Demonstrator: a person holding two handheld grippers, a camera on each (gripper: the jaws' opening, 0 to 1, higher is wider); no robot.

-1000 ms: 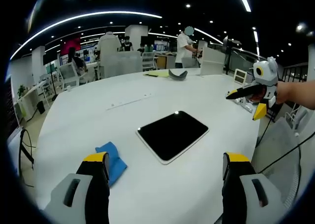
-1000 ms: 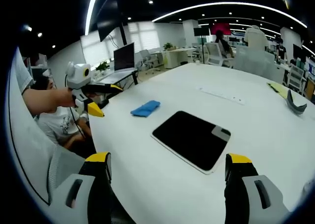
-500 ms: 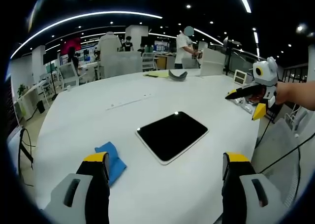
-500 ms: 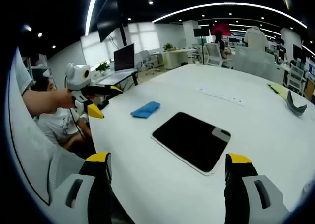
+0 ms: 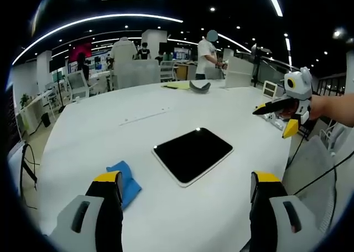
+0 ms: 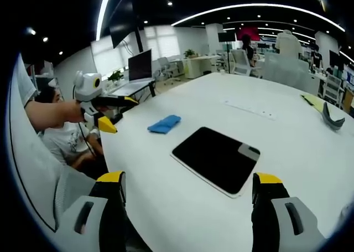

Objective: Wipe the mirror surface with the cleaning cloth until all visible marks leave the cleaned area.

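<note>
Left gripper view: cloth (blue) beside mirror.

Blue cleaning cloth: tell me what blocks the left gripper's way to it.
Nothing visible does. The folded blue cleaning cloth lies on the white table just past the open left gripper, beside its left jaw, with bare tabletop around it. The dark rectangular mirror lies apart from the cloth.

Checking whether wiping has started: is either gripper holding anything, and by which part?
Nothing is held. The left gripper and right gripper are both open; the blue cloth lies on the table beside the mirror.
</note>
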